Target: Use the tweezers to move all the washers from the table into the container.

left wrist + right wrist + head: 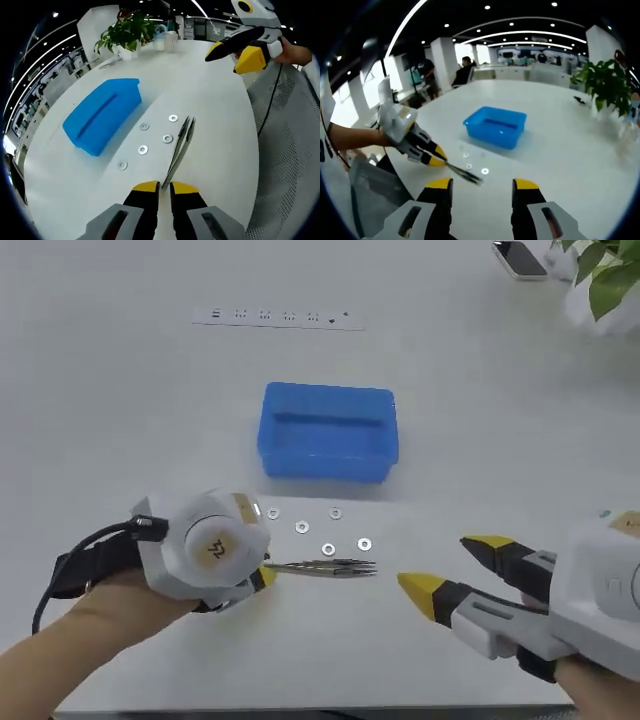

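Several small metal washers (329, 550) lie on the white table (120, 420) in front of the blue container (328, 432). My left gripper (262, 575) is shut on the rear end of the metal tweezers (335, 567), whose tips lie flat just below the washers. In the left gripper view, the tweezers (180, 142) run forward from the closed jaws, right of the washers (143, 149) and the container (102, 115). My right gripper (455, 565) stands open to the right of the tweezers, holding nothing. In the right gripper view, the tweezers (465, 174) and container (496, 126) lie ahead.
A power strip (278, 318) lies at the back of the table, with a phone (520, 260) and a potted plant (610, 280) at the far right corner. The table's near edge runs just below both grippers. A mesh chair (285, 150) stands beside the table.
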Available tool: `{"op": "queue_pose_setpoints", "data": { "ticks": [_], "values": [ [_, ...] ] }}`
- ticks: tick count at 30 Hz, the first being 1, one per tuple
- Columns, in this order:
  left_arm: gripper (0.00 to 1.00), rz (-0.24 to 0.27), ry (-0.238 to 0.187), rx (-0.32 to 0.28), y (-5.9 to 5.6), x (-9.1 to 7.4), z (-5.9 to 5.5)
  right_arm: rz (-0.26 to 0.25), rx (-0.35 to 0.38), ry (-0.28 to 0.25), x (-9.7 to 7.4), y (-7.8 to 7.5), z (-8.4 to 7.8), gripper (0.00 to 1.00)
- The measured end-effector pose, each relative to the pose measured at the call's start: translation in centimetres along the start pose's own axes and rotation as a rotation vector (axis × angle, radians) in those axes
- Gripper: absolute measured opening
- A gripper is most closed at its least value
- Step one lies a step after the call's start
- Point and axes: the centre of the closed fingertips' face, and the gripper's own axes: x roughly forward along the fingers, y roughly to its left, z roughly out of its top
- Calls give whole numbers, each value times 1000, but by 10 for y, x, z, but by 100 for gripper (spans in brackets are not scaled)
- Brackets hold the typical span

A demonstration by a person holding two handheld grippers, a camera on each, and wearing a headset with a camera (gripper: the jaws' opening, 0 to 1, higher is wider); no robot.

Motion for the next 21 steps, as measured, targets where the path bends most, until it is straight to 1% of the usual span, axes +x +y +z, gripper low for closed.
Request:
{"op": "queue_pose_setpoints", "data": {
  "ticks": [1, 2, 3, 6, 9, 12, 15, 19, 20, 21],
  "values": [
    [4, 2, -36, 13, 1, 2, 6, 0, 2, 0, 0, 0, 0, 45],
    [3, -8, -32, 6, 0, 4, 6, 0, 2, -1, -1, 0, 0, 44],
    [3, -16, -31, 13, -2, 4, 6, 0, 2, -1, -1, 1, 0, 44],
    [0, -39, -25, 55, -6, 5, 5, 2, 0, -2, -2, 2, 0, 44],
    [0, -55, -19, 72, -9, 4, 5, 7, -8, -4, -2, 5, 1, 43],
    [0, -65, -26, 97, -12, 0, 9, 12, -13, -11, -2, 7, 3, 43],
    [0, -62, -56, 103, -14, -12, 19, 20, -26, -12, -2, 11, 4, 42],
    [0, -51, -76, 104, -17, -29, 30, 44, -54, -4, 0, 19, 5, 39],
    [0, -44, -86, 106, -18, -35, 35, 53, -62, -3, 0, 23, 6, 39],
    [0, -41, -109, 99, -19, -43, 42, 56, -67, -3, 1, 25, 6, 40]
  ]
}}
